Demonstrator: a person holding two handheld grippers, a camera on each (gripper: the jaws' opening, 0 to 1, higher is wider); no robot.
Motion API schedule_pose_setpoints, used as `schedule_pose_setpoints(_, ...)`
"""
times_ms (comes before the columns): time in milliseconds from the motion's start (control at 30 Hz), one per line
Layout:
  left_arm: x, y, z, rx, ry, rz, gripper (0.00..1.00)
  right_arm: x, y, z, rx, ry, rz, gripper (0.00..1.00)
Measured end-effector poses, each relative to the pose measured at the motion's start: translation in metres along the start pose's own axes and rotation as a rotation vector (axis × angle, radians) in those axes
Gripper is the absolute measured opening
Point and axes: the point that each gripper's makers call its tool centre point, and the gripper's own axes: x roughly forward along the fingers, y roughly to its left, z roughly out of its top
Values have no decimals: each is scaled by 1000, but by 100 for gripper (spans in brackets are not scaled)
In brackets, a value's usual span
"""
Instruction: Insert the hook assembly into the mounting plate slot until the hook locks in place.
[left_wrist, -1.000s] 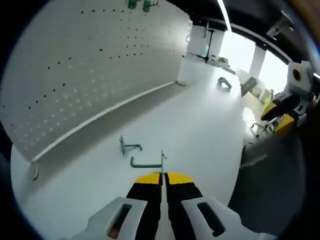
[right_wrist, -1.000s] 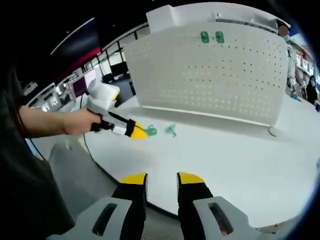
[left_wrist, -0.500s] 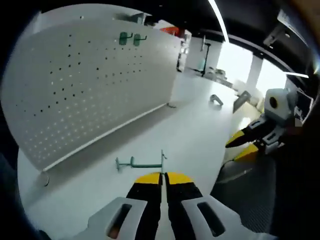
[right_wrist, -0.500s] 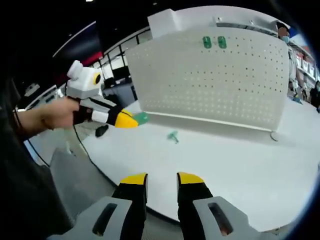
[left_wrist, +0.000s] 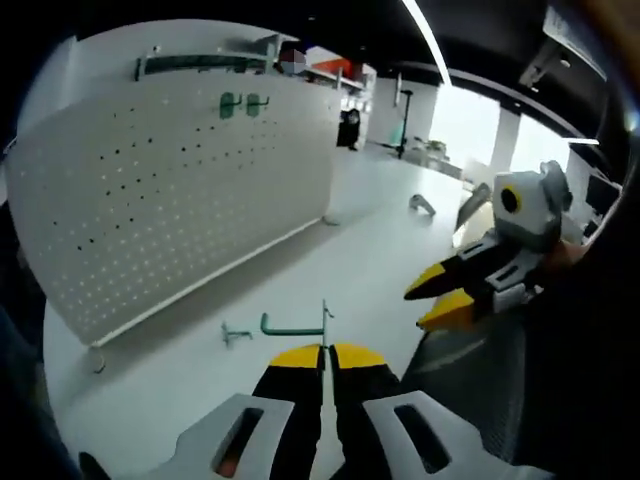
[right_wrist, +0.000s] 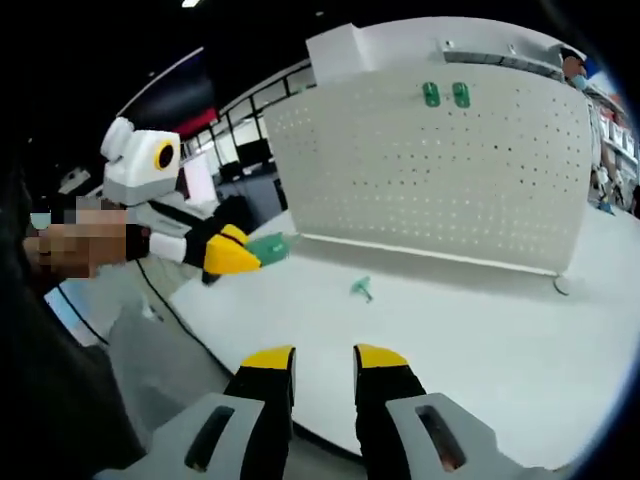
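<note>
My left gripper is shut on a green hook assembly, which sticks out sideways from the jaw tips above the white table. A second green hook lies on the table just left of it. The white perforated mounting plate stands upright at the left with two green hooks hung near its top. In the right gripper view, my right gripper is open and holds nothing. There the left gripper carries its hook in the air, the loose hook lies near the plate.
The right gripper hovers open off the table's right edge in the left gripper view. A small grey bracket lies far back on the table. The plate's foot rests at its right end. Dark floor lies beyond the table edge.
The left gripper has lifted one green hook off the table and raised it, away from the other hook, which stays lying there. The right gripper stays open.
</note>
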Motion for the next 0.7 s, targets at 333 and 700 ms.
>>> schedule_pose_setpoints(333,9,-21,3,11,-18,-23,2,13,14,29,72,-63,55,22)
schedule_pose_setpoints(700,10,-27,7,9,-32,-31,2,24,16,42,149,-83,79,26)
